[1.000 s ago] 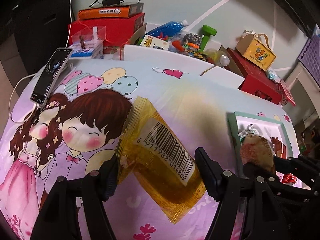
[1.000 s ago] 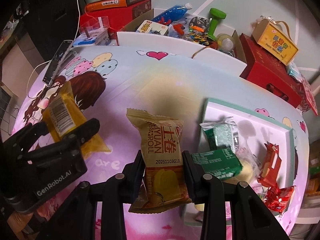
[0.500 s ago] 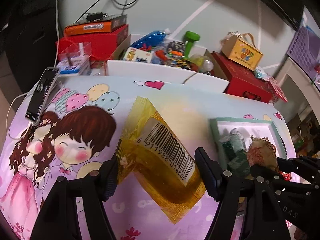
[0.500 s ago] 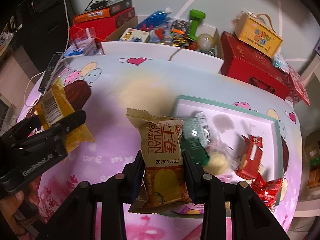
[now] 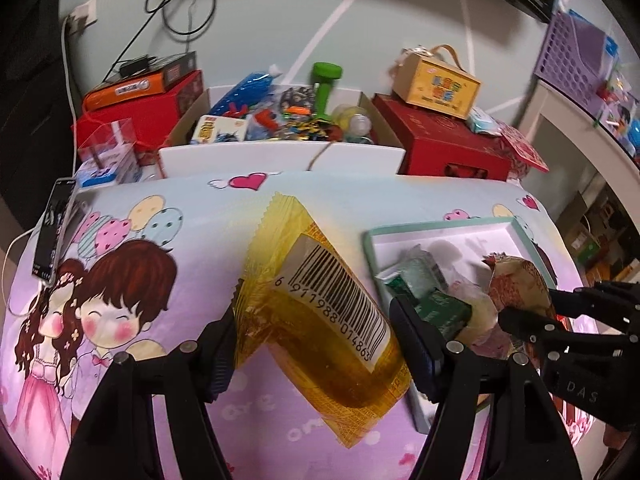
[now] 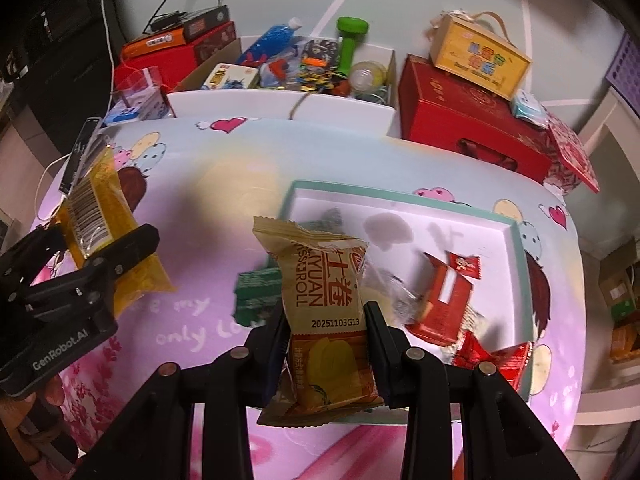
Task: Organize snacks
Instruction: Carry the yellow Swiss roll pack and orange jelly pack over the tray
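My left gripper [image 5: 316, 344] is shut on a clear yellow snack packet with a barcode [image 5: 320, 312], held above the cartoon tablecloth; it also shows at the left of the right wrist view [image 6: 100, 236]. My right gripper [image 6: 326, 340] is shut on a tan egg-roll packet [image 6: 324, 308], held over the near left part of a white tray with a green rim [image 6: 516, 236]. The tray holds green packets [image 6: 256, 292], red packets [image 6: 444, 300] and a clear-wrapped one. In the left wrist view the right gripper [image 5: 532, 320] and its packet [image 5: 516, 284] hang over the tray [image 5: 440, 228].
A phone on a cable [image 5: 54, 236] lies at the table's left edge. Behind the table stand an open box of toys [image 5: 288, 116], red boxes [image 5: 448, 140], a yellow carry box [image 5: 436, 84] and a purple basket [image 5: 576, 52].
Both grippers have moved right with their packets. The right gripper's egg-roll packet now hangs over the tray rather than beside it; the left packet is nearer the tray's left edge.
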{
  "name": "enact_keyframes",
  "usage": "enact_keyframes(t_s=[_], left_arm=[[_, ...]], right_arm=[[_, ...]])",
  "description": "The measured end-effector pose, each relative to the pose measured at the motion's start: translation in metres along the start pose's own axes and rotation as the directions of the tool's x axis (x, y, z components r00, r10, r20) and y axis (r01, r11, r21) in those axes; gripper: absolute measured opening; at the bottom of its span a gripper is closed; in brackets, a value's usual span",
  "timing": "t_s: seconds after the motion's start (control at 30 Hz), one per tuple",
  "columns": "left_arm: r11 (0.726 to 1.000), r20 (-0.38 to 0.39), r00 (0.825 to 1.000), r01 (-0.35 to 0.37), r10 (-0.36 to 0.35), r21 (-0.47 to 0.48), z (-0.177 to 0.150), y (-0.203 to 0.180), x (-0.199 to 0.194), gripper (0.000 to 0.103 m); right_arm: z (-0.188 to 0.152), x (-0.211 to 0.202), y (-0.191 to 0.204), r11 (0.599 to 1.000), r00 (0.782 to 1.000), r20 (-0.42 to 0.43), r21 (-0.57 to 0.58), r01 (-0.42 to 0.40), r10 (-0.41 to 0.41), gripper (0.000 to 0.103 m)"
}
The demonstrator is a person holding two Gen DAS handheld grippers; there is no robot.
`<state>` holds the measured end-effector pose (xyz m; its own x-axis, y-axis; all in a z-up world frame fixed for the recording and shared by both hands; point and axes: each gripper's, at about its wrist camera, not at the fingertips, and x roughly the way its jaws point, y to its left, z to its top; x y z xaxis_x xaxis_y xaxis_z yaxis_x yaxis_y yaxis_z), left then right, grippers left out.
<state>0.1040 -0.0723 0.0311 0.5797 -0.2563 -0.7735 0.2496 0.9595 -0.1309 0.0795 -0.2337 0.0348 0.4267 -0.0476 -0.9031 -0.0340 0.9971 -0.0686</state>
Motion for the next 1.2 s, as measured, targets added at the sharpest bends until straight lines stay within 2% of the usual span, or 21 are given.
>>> enact_keyframes(t_s=[0.6, 0.83, 0.93, 1.0, 1.2], left_arm=[[0.983, -0.016, 0.997, 0.076, -0.074, 0.168, -0.007, -0.078, 0.012, 0.072], [0.971, -0.013, 0.996, 0.091, -0.090, 0.219, 0.006, -0.096, 0.019, 0.072], [0.970, -0.021, 0.995, 0.100, -0.098, 0.223, 0.010, -0.104, 0.026, 0.072], [0.970, -0.034, 0.994, 0.112, -0.107, 0.215, 0.011, -0.106, 0.032, 0.064], [0.976, -0.044, 0.995, 0.100, -0.093, 0.193, 0.005, -0.095, 0.033, 0.064]], right_arm=[[-0.019, -0.005, -0.079, 0.995, 0.997, -0.016, 0.073, 0.072, -0.071, 0.039], [-0.028, 0.001, -0.106, 0.991, 0.997, -0.035, 0.109, 0.076, -0.072, 0.039], [-0.030, 0.010, -0.115, 0.990, 0.996, -0.051, 0.122, 0.075, -0.069, 0.039], [-0.032, 0.016, -0.119, 0.988, 0.996, -0.063, 0.132, 0.076, -0.068, 0.039], [-0.038, 0.029, -0.128, 0.987, 0.995, -0.083, 0.143, 0.070, -0.059, 0.039]])
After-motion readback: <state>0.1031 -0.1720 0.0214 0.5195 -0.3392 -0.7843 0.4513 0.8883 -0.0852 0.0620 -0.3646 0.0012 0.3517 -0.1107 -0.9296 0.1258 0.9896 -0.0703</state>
